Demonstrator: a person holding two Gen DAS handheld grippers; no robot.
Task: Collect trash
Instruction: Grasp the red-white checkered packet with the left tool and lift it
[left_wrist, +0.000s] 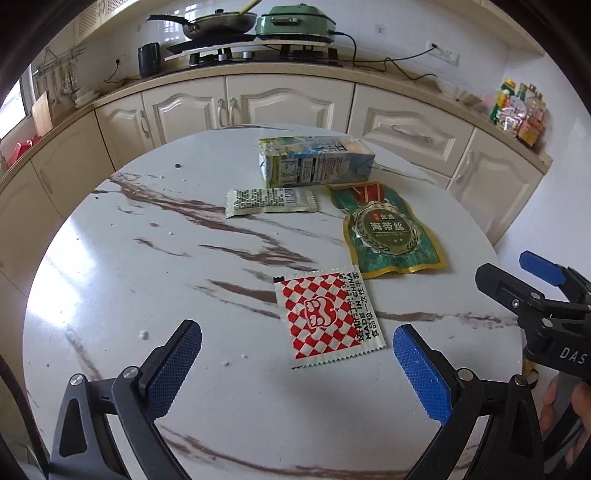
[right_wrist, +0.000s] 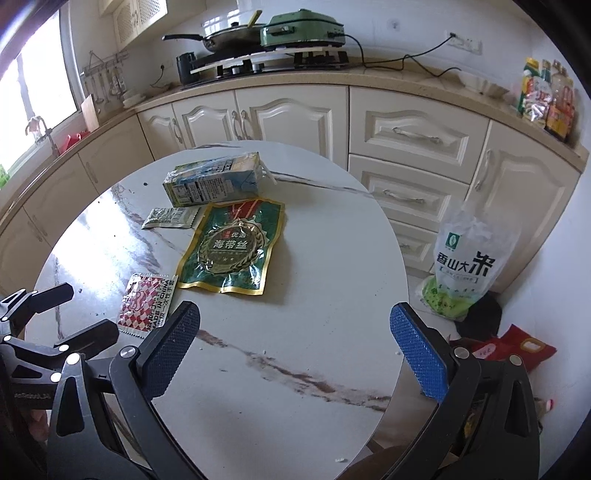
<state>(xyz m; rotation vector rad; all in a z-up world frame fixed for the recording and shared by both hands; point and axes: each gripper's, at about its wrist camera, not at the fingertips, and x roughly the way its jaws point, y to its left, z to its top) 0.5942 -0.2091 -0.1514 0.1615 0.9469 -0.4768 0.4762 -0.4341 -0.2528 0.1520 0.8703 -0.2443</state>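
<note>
Checkered packet (left_wrist: 330, 316) (flat) between fingers (left_wrist: 421, 373)

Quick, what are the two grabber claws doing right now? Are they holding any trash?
Left gripper: open, holding nothing.
Right gripper: open, holding nothing.

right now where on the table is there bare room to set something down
The round marble table is bare on its left half, left of the red-checkered sachet, and along the near edge by the left hand-held gripper. It is crowded at far right: the drink carton, pale sachet and green seaweed pouch sit close together.
</note>
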